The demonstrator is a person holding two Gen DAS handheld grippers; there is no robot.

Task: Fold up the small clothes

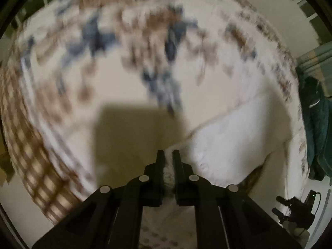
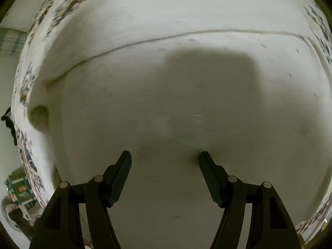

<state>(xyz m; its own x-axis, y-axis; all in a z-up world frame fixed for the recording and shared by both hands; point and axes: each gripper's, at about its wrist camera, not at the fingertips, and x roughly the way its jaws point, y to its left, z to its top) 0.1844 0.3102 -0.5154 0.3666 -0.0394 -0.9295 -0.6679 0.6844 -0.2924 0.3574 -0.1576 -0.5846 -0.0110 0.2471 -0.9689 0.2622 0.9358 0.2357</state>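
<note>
Left wrist view: left claw (image 1: 168,155) points steeply down at a white garment (image 1: 232,137) that lies on a patterned bedspread (image 1: 128,37). Its two fingers stand almost together, clamped on a thin strip of the garment's edge; knitted white fabric shows in the narrow gap between them. Landmark: the white garment. The rest of the garment spreads away from the claw to the right and upward in this view, with one straight hem running diagonally from the claw. Bedspread beyond the garment is cream with blue and brown motifs, heavily blurred. A square shadow (image 1: 141,132) falls on the bedspread just left of the garment. Right of the garment, past the bed edge, dark green cloth (image 1: 319,128) hangs; below it a small black device (image 1: 294,209) sits on the floor, kind unclear.

Right wrist view: right claw (image 2: 165,155) also points down over the white garment (image 2: 166,95), which fills nearly the whole view. Fingers stand well apart, nothing between them; whether the tips touch the fabric cannot be told. A dark seam or fold line (image 2: 145,40) crosses the garment above the claw. Patterned bedspread (image 2: 27,87) shows only around the garment's margins.
</note>
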